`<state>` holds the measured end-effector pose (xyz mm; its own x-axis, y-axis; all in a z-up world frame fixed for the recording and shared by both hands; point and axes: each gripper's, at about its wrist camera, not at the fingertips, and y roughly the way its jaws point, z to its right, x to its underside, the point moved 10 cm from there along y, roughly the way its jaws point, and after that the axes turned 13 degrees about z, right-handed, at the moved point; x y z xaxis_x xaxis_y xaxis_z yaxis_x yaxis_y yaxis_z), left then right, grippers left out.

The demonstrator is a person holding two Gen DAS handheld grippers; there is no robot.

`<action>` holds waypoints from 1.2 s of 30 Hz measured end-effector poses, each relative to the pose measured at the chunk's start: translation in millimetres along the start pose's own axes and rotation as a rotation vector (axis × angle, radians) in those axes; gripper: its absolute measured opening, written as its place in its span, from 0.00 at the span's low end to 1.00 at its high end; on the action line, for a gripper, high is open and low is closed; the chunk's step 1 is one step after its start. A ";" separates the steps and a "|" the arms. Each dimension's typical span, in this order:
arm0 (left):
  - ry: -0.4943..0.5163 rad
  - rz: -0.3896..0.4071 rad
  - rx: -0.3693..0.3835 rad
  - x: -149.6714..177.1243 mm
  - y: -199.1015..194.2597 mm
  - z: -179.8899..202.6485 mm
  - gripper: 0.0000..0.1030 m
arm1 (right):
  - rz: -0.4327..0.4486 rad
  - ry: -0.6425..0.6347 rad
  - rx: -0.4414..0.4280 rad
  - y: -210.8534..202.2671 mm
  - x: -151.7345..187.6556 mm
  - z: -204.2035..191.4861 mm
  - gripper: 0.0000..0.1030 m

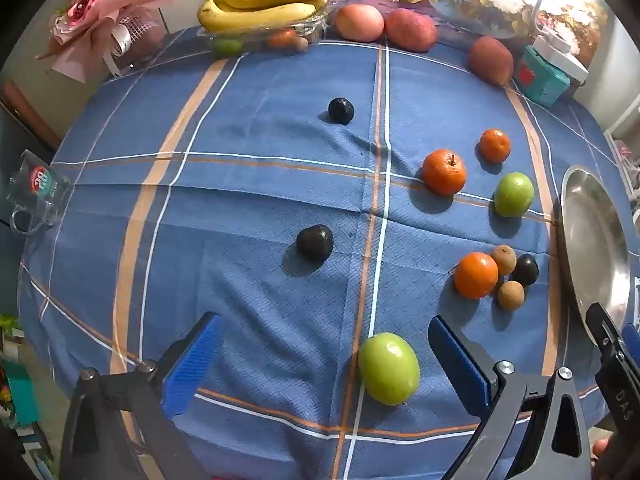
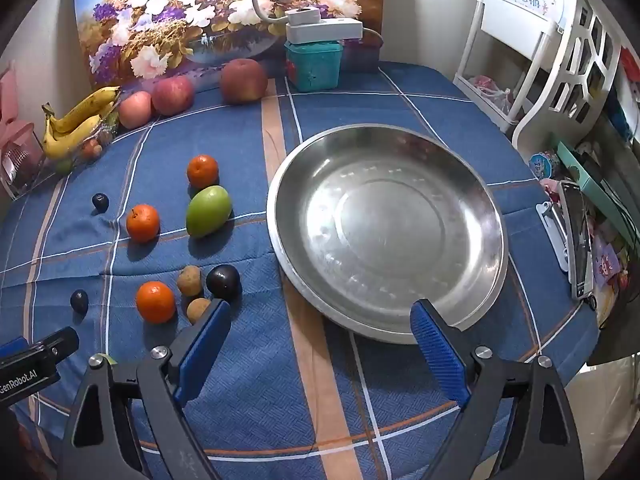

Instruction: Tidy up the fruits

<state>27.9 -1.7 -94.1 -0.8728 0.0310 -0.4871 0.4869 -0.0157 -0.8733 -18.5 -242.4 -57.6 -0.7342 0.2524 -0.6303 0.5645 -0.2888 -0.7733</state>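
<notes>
My left gripper (image 1: 324, 344) is open above the blue plaid cloth; a green fruit (image 1: 389, 369) lies between its fingers, nearer the right one, untouched. Beyond lie two dark plums (image 1: 315, 242) (image 1: 341, 110), three oranges (image 1: 444, 172) (image 1: 495, 145) (image 1: 476, 275), another green fruit (image 1: 514, 194), two small brown fruits (image 1: 511, 295) and a dark plum (image 1: 525, 269). My right gripper (image 2: 320, 332) is open and empty at the near rim of the empty steel plate (image 2: 472, 200). The oranges (image 2: 155, 302) and green fruit (image 2: 208, 211) lie left of the plate.
Bananas (image 1: 264, 4) on a clear tray, three apples (image 1: 410, 30) and a teal box (image 2: 314, 65) stand along the back by a flower painting. A glass mug (image 1: 36, 196) sits at the left edge. A phone (image 2: 578, 236) and white shelves (image 2: 520, 60) are to the right.
</notes>
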 end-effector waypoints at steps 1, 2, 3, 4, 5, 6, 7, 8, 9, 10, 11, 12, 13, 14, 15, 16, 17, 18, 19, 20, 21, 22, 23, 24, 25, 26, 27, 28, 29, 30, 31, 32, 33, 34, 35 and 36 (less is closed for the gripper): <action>0.002 0.003 0.000 0.9 -0.4 0.5 1.00 | -0.001 0.005 -0.005 0.1 0.1 -0.4 0.89; 0.005 -0.014 0.002 2.8 0.0 0.3 1.00 | -0.001 0.004 -0.005 0.2 0.2 -0.2 0.89; -0.001 -0.017 0.008 3.3 0.4 0.2 1.00 | -0.001 0.003 -0.002 0.3 0.3 0.1 0.89; -0.001 -0.025 0.009 3.1 0.7 -0.3 1.00 | -0.001 0.001 0.000 0.4 0.4 0.3 0.89; 0.001 -0.023 0.008 2.6 2.8 -1.1 1.00 | -0.001 0.001 0.000 0.5 0.6 0.4 0.89; 0.003 -0.022 0.006 1.9 2.5 -1.6 1.00 | -0.001 0.001 0.000 0.6 0.7 0.5 0.89; 0.006 -0.021 0.006 1.6 1.6 -2.7 1.00 | -0.001 0.001 0.000 0.7 0.8 0.6 0.89; 0.008 -0.018 0.004 2.5 0.5 -1.3 1.00 | -0.001 0.002 0.000 0.8 0.8 0.6 0.89; 0.007 -0.019 0.005 3.1 0.1 -0.3 1.00 | 0.000 0.003 0.000 0.9 0.9 0.6 0.89; 0.005 -0.021 0.009 3.1 0.1 -0.2 1.00 | -0.001 0.003 0.001 1.0 1.1 0.3 0.89; 0.003 -0.023 0.012 3.1 0.3 -0.2 1.00 | -0.001 0.003 0.000 1.0 1.1 0.3 0.89; 0.002 -0.023 0.013 3.5 1.0 0.2 1.00 | -0.001 0.004 -0.001 1.1 1.1 0.3 0.89; 0.003 -0.023 0.015 3.5 1.3 0.2 1.00 | -0.001 0.004 -0.001 1.2 1.3 0.2 0.89; 0.003 -0.023 0.014 3.6 1.2 1.0 1.00 | -0.002 0.004 -0.002 1.3 1.4 0.2 0.89; 0.003 -0.023 0.016 3.8 1.1 1.2 1.00 | -0.002 0.004 -0.002 1.4 1.3 0.2 0.89; 0.004 -0.024 0.018 3.9 1.2 1.4 1.00 | -0.002 0.004 -0.002 1.5 1.4 0.1 0.89; 0.004 -0.024 0.019 4.3 1.1 2.0 1.00 | -0.002 0.005 -0.002 1.6 1.4 0.1 0.89; 0.005 -0.025 0.021 4.4 1.2 2.4 1.00 | -0.003 0.005 -0.002 1.7 1.5 0.1 0.89; 0.005 -0.026 0.022 4.7 1.3 2.7 1.00 | -0.003 0.005 -0.001 1.8 1.6 0.0 0.89; 0.005 -0.027 0.025 4.8 1.4 2.9 1.00 | -0.004 0.005 -0.002 1.8 1.6 0.0 0.89; 0.004 -0.027 0.027 4.5 1.1 3.5 1.00 | -0.004 0.005 -0.002 1.8 1.6 -0.1 0.89; 0.003 -0.025 0.032 4.3 0.8 4.3 1.00 | -0.004 0.005 -0.002 1.8 1.6 -0.2 0.89; 0.005 -0.024 0.035 3.9 0.5 4.7 1.00 | -0.004 0.005 -0.002 1.7 1.6 -0.3 0.89; 0.007 -0.022 0.039 3.4 0.1 5.2 1.00 | -0.005 0.005 -0.002 1.6 1.5 -0.2 0.89; 0.009 -0.020 0.041 3.4 -0.2 6.3 1.00 | -0.004 0.005 -0.002 1.6 1.4 -0.3 0.89; 0.011 -0.020 0.044 3.4 -0.5 6.9 1.00 | -0.005 0.005 -0.003 1.5 1.4 -0.3 0.89; 0.014 -0.021 0.047 3.5 -0.7 7.6 1.00 | -0.005 0.005 -0.003 1.5 1.4 -0.3 0.89; 0.016 -0.022 0.050 3.7 -0.7 7.9 1.00 | -0.005 0.005 -0.003 1.4 1.3 -0.4 0.89; 0.017 -0.023 0.053 4.3 -1.2 8.7 1.00 | -0.005 0.005 -0.003 1.4 1.3 -0.4 0.89; 0.017 -0.024 0.056 4.6 -1.2 9.5 1.00 | -0.006 0.006 -0.003 1.5 1.3 -0.3 0.89; 0.018 -0.025 0.058 4.8 -1.2 10.6 1.00 | -0.006 0.006 -0.002 1.5 1.3 -0.2 0.89; 0.019 -0.027 0.059 5.0 -1.2 10.5 1.00 | -0.006 0.006 -0.002 1.7 1.3 -0.2 0.89; 0.019 -0.028 0.059 5.5 -1.1 11.1 1.00 | -0.006 0.006 -0.003 1.7 1.3 -0.3 0.89; 0.018 -0.031 0.060 6.0 -1.0 11.2 1.00 | -0.006 0.006 -0.003 1.7 1.3 -0.2 0.89; 0.017 -0.033 0.063 6.2 -0.4 10.7 1.00 | -0.006 0.006 -0.003 1.8 1.3 -0.1 0.89; 0.016 -0.035 0.064 6.5 0.1 11.0 1.00 | -0.007 0.006 -0.003 1.8 1.3 0.0 0.89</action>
<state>21.9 -12.5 -97.3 -0.8885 0.0484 -0.4564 0.4522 -0.0778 -0.8885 -18.4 -242.6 -59.9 -0.7357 0.2596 -0.6256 0.5610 -0.2840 -0.7776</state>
